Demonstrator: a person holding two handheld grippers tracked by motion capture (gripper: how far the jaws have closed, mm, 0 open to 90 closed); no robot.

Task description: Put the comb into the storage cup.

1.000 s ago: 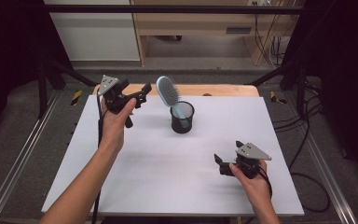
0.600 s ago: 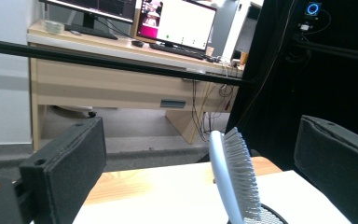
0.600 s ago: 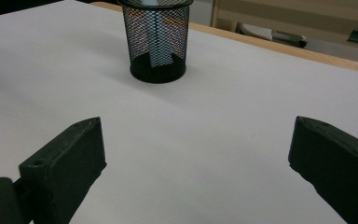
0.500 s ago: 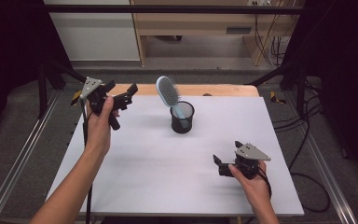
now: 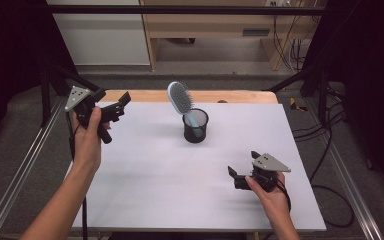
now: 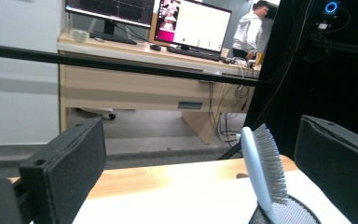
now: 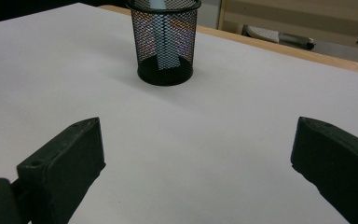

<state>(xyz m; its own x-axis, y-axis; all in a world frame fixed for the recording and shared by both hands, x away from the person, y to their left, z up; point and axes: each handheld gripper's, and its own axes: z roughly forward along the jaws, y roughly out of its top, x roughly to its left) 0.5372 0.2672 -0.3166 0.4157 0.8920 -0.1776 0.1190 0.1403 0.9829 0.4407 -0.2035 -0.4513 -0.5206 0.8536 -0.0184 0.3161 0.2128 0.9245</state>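
Brush: stands handle-down in the mesh cup, far centre of the table, head leaning left.
Left gripper: jaws wide apart, empty, raised at far left, well left of the brush.
Right gripper: jaws apart, empty, low at near right, well apart from the cup.

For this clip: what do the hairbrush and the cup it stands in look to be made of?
The hairbrush looks like pale blue plastic with a smooth, slightly glossy back; its bristles look like fine grey plastic pins, though that is less certain. The cup looks like black wire mesh, probably painted metal: the handle shows through its wall, and it has a solid rim and base.
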